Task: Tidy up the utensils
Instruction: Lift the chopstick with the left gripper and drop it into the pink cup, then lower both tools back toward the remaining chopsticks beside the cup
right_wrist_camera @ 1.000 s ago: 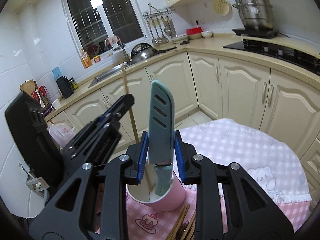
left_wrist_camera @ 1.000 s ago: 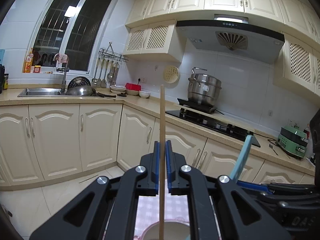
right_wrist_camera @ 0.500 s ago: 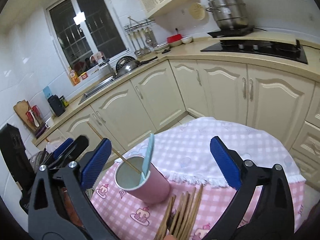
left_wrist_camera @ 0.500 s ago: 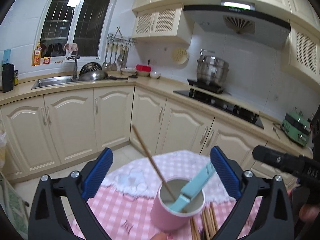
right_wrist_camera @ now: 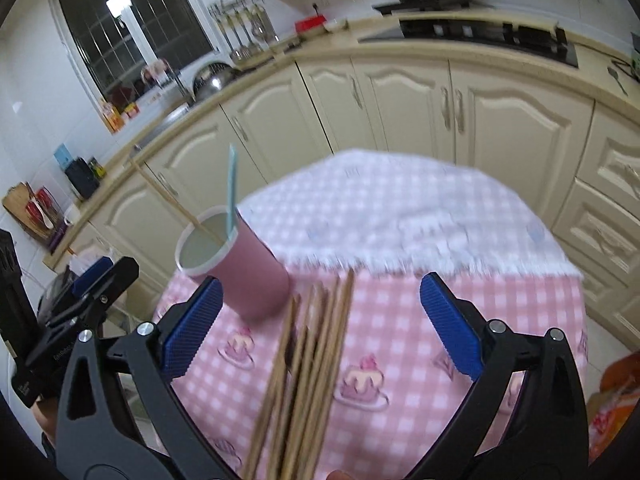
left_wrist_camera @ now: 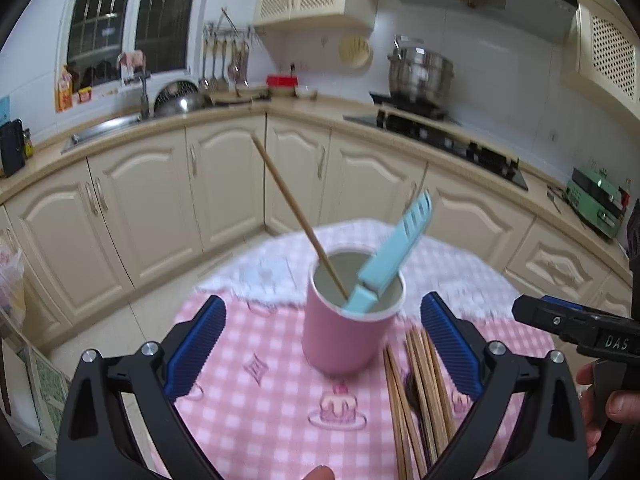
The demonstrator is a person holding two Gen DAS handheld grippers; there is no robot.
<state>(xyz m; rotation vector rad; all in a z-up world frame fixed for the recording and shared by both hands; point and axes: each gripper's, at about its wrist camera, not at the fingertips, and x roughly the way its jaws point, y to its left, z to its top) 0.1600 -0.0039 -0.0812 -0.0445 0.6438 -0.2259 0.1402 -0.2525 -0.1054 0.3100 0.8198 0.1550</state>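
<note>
A pink cup stands on the pink checked tablecloth. A wooden chopstick and a teal knife lean inside it. Several wooden chopsticks lie to the cup's right, with a dark utensil among them. My left gripper is open and empty, just in front of the cup. In the right wrist view the cup is at the left with the chopstick and knife in it. My right gripper is open and empty above the loose chopsticks.
The round table's far edge carries a white cloth. Cream kitchen cabinets and a counter with sink, stove and steel pot run behind the table. The right gripper's body shows at the left view's right edge.
A second ago the left gripper held the chopstick and the right held the knife over the cup. Both opened, left them in the cup and drew back toward the near table side.
</note>
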